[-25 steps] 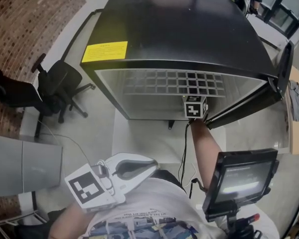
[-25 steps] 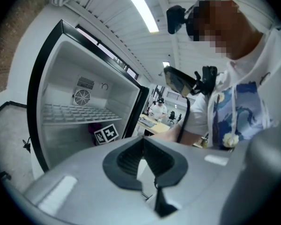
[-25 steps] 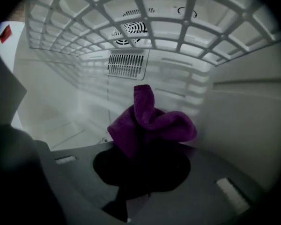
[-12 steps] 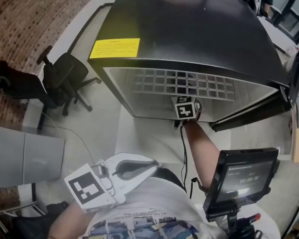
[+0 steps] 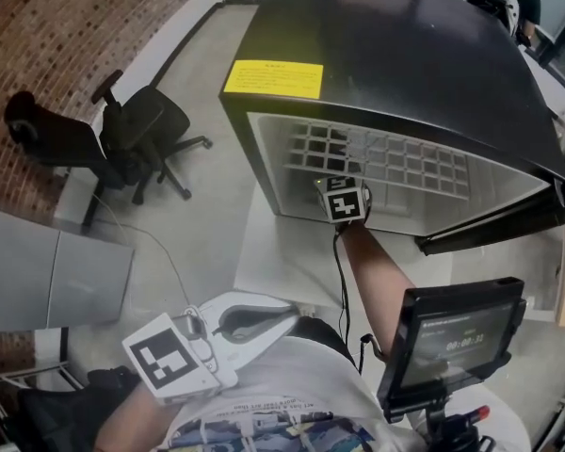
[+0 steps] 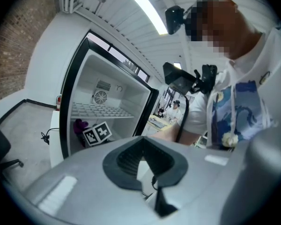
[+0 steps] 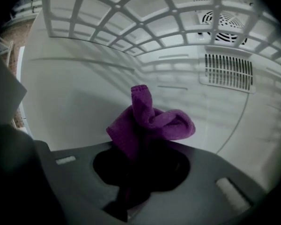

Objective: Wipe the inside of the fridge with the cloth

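Compared with one second ago, the right gripper (image 7: 139, 170) has moved from the right part of the fridge (image 5: 405, 55) opening to its left-centre. Its marker cube (image 5: 344, 201) now sits at the front edge of the opening. The fridge itself has shifted right in the head view. The left gripper (image 5: 256, 316) is unchanged, held low against the person's torso.

Right gripper: jaws pinch the purple cloth (image 7: 152, 123). The cloth is bunched and stands up from the jaws inside the fridge, below the wire shelf (image 7: 131, 13) and in front of the white back wall. Contact with the wall cannot be determined.

Left gripper: jaws pressed together, with nothing between them.

Count:
- Fridge: one, door open.
- Cloth: one.
- Wire shelf: one.
- Grippers: two.
- Back-wall vents: two, one round fan grille (image 7: 225, 18) and one slotted panel (image 7: 227, 71).
- Yellow label (image 5: 273, 78): one, on the fridge top.
- Office chair (image 5: 132, 135): one, left of the fridge.
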Tool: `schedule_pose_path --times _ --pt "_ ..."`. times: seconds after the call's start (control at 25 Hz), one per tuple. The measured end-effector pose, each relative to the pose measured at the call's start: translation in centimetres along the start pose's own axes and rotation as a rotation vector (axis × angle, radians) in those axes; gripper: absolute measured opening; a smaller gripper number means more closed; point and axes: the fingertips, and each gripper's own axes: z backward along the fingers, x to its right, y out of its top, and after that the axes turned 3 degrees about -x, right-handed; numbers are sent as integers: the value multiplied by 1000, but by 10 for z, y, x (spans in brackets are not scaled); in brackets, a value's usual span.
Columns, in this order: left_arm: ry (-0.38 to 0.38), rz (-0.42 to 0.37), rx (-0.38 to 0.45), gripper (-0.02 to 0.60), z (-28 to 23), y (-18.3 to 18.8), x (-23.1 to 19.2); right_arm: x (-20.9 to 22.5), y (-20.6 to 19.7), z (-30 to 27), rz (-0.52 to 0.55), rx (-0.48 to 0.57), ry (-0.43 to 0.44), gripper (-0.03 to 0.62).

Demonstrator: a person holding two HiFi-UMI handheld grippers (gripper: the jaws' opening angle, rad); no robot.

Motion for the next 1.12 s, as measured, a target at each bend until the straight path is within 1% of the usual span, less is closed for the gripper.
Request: schedule_pose_path --times 0.2,0.28,0.4,0.6,0.72,0.84,1.0,1.12 --pt "26 15 4 6 11 -8 2 -30 8 -8 -4 37 84 78" --pt "27 10 10 6 14 -14 7 -39 9 -2 -4 53 94 78" --pt "23 5 13 6 22 -19 13 -43 13 8 10 70 79 78" --pt "-18 -7 20 6 28 -16 21 -14 20 35 27 87 -12 78" --pt "-64 -22 9 6 24 -18 30 12 16 59 23 94 -87 78" --pt "-122 -43 -7 6 13 -18 42 50 0 86 10 82 -177 78" --pt "-171 -61 -21 6 -13 -14 59 110 -27 126 -23 52 -288 78" --pt "-202 -79 -32 6 -14 -14 58 126 -36 138 -50 25 -347 78"
